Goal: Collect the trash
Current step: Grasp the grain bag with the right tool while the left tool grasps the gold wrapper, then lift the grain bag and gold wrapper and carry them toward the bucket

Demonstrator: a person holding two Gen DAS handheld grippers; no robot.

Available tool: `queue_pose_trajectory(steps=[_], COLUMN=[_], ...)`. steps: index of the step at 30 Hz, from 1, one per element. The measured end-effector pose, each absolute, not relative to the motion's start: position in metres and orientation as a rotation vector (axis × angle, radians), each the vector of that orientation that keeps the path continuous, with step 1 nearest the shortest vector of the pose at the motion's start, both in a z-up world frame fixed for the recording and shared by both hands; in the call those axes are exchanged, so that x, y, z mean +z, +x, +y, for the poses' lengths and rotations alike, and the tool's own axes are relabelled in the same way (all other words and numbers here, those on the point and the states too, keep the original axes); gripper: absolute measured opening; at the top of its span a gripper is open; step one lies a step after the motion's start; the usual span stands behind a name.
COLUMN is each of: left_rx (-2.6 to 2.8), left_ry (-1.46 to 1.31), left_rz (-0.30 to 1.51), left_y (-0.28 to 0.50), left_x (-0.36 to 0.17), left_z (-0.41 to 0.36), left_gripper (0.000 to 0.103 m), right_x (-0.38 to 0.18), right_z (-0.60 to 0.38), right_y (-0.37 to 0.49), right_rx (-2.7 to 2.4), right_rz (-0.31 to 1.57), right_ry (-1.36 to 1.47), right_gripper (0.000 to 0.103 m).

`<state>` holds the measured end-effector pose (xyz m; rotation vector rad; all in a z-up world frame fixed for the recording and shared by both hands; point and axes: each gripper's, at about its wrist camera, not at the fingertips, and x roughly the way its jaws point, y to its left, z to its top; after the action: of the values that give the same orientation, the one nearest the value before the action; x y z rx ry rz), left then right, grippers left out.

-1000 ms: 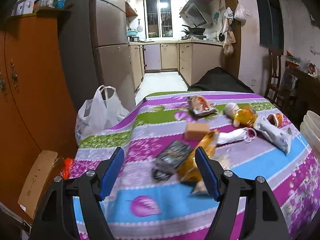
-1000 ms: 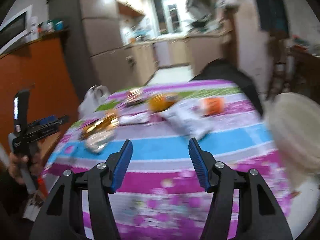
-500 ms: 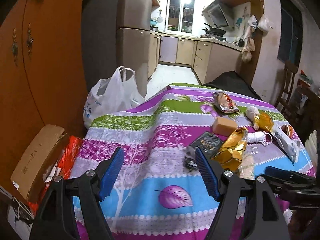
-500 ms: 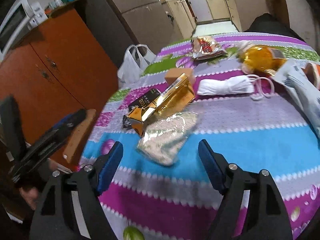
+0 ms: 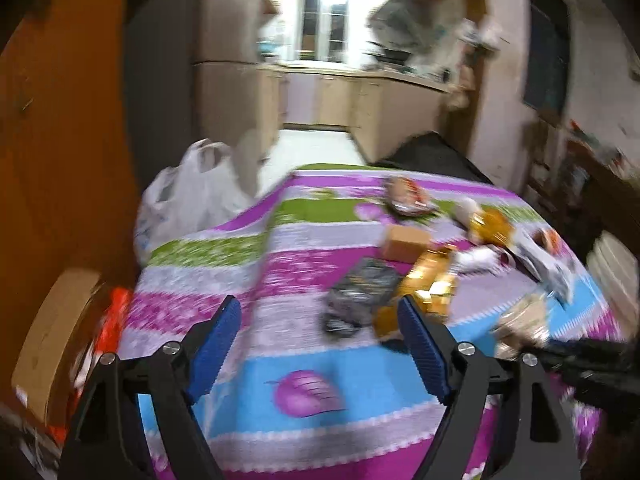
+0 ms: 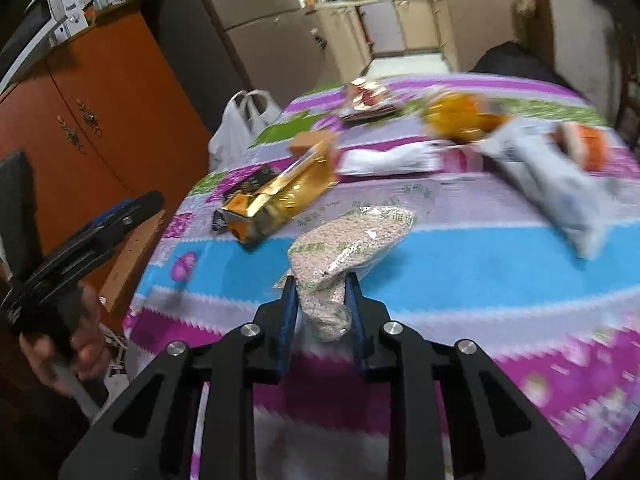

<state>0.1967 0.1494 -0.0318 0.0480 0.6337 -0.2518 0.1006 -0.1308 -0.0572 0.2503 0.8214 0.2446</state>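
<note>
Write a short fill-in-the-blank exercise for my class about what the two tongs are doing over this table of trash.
1. The right tongs are shut on the clear bag of ____ granules.
2. The left tongs are ____, with nothing between their pads.
3. Beside the granule bag lies a torn ____-coloured foil wrapper.
4. A white ____ bag stands on the floor beyond the table's far left edge.

Missing words: pale; open; gold; plastic

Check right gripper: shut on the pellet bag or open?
Shut. Right gripper jaws pinch the near end of the clear pellet bag; the rest lies on the tablecloth.

Home kitchen, cabinets (image 5: 340, 100), fridge (image 6: 256, 12), tablecloth (image 5: 280, 248)
</note>
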Motion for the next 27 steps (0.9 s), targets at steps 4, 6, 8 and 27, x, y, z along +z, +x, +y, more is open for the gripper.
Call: queue_pose_trajectory(steps=[4, 6, 8, 27], left_rx=[-0.368, -0.427, -0.454, -0.436], left_ry=[0.232, 0.311, 0.356, 0.166], left_rz=[0.596, 0.589, 0.593, 0.609], left_y=[0.194, 0.192, 0.196, 0.191], left_x=[-0.04, -0.046, -0.053, -0.029], left_z=[0.096, 0.072, 0.058, 0.063], left_gripper=[0.08, 0.08, 0.08, 0.033], right_x=[-0.051, -0.05, -0.051, -0.038], right_z=[-0.169, -0.182, -0.191, -0.202], right_y=[0.068, 0.059, 0.048, 0.03], right_rx=[0.151, 0.127, 0.1, 0.132], right_rz=[0.79, 0.787, 0.783, 0.721], right_ry=[0.285, 0.31, 0.307, 0.343], right_gripper=[0.022, 0.022, 0.022, 0.022])
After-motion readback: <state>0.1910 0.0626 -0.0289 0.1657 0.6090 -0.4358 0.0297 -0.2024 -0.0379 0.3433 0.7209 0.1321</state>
